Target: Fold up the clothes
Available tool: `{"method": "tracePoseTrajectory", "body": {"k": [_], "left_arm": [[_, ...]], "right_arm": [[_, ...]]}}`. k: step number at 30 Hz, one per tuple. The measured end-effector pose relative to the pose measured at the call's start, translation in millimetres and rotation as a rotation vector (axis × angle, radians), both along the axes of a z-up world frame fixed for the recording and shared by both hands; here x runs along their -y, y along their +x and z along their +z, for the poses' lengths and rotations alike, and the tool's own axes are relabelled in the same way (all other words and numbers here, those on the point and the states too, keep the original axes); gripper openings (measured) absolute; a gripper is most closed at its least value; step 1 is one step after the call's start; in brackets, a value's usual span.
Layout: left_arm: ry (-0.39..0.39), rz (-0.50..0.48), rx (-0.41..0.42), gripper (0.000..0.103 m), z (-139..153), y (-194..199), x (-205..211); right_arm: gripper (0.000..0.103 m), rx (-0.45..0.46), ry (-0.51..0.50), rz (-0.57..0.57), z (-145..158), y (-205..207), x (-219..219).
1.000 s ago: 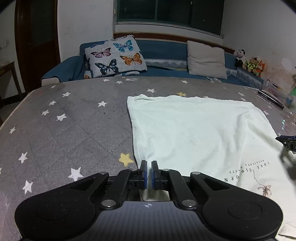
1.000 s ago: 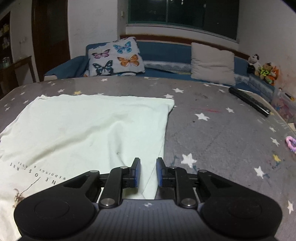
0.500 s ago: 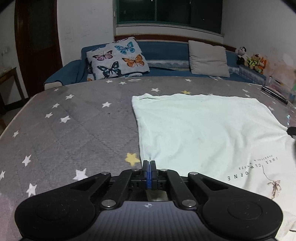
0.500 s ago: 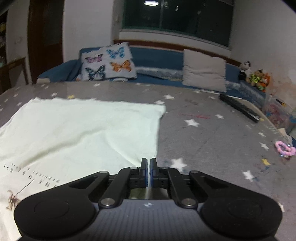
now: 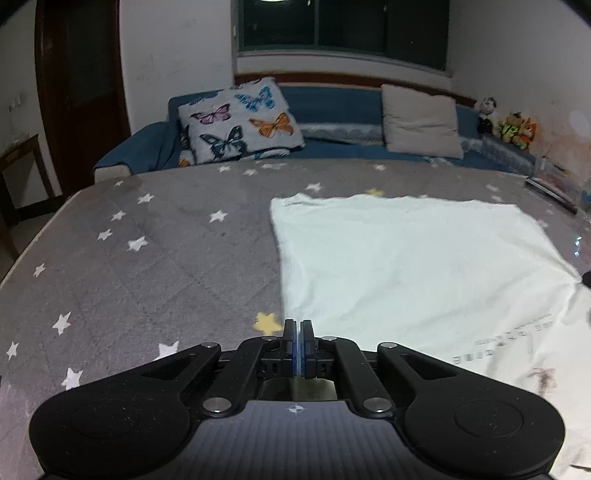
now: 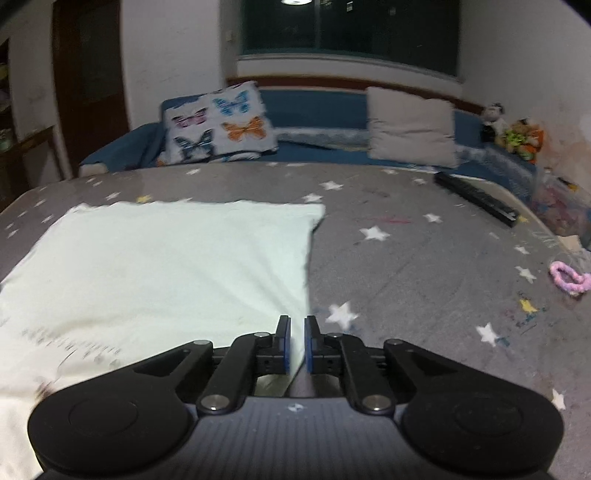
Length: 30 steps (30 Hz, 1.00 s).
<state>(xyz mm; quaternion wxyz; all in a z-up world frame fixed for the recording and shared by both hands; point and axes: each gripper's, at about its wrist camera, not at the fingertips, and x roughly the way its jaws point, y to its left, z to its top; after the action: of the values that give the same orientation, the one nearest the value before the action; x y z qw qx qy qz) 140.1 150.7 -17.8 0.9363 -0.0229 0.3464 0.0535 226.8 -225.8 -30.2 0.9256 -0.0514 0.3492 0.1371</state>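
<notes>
A bed with a grey star-printed cover [image 5: 155, 258] fills the room's foreground; behind it stands a blue sofa [image 5: 332, 99] carrying a butterfly cushion [image 5: 240, 120] and a beige cushion [image 5: 419, 125], under a dark window [image 5: 343, 26]. Soft toys [image 6: 513, 133] sit at the sofa's right end, and a black remote [image 6: 476, 197] and a pink ring [image 6: 569, 277] lie on the cover. A white T-shirt [image 5: 406, 266] lies spread flat on the bed. The left gripper [image 5: 297, 332] has its jaws pressed together on the shirt's near left edge. The right gripper [image 6: 297, 336] has its jaws opening, a narrow gap, with the shirt's right edge between them.
</notes>
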Motion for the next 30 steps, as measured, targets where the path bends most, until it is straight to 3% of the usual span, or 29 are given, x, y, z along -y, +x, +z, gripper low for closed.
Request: {"method": "tracePoseTrajectory", "body": {"k": [7, 14, 17, 19, 23, 27, 30], "left_arm": [[0.004, -0.111, 0.003, 0.003, 4.8, -19.3, 27.5], [0.011, -0.114, -0.025, 0.003, -3.8, -43.3, 30.2], [0.007, -0.106, -0.027, 0.006, -5.2, -55.5, 28.2], [0.004, -0.099, -0.031, 0.009, -6.8, -63.1, 26.4], [-0.001, -0.087, -0.032, 0.011, -11.1, -75.8, 24.3], [0.002, -0.070, -0.025, 0.021, -12.1, -83.4, 22.5], [0.000, -0.064, -0.021, 0.021, -7.5, -87.4, 26.6]], "right_arm": [[0.008, -0.037, -0.042, 0.082, -0.6, -26.8, -5.1], [0.009, -0.039, -0.046, 0.050, 2.4, -47.4, 17.3], [0.019, -0.029, -0.006, 0.040, 9.3, -57.8, 29.7], [0.019, -0.030, 0.024, 0.034, 13.0, -65.0, 38.1], [0.031, -0.044, -0.003, 0.003, 9.6, -79.9, 52.0], [0.033, -0.066, -0.053, -0.037, -0.9, -92.2, 66.2], [0.036, -0.070, -0.058, -0.079, -0.9, -98.5, 81.5]]}}
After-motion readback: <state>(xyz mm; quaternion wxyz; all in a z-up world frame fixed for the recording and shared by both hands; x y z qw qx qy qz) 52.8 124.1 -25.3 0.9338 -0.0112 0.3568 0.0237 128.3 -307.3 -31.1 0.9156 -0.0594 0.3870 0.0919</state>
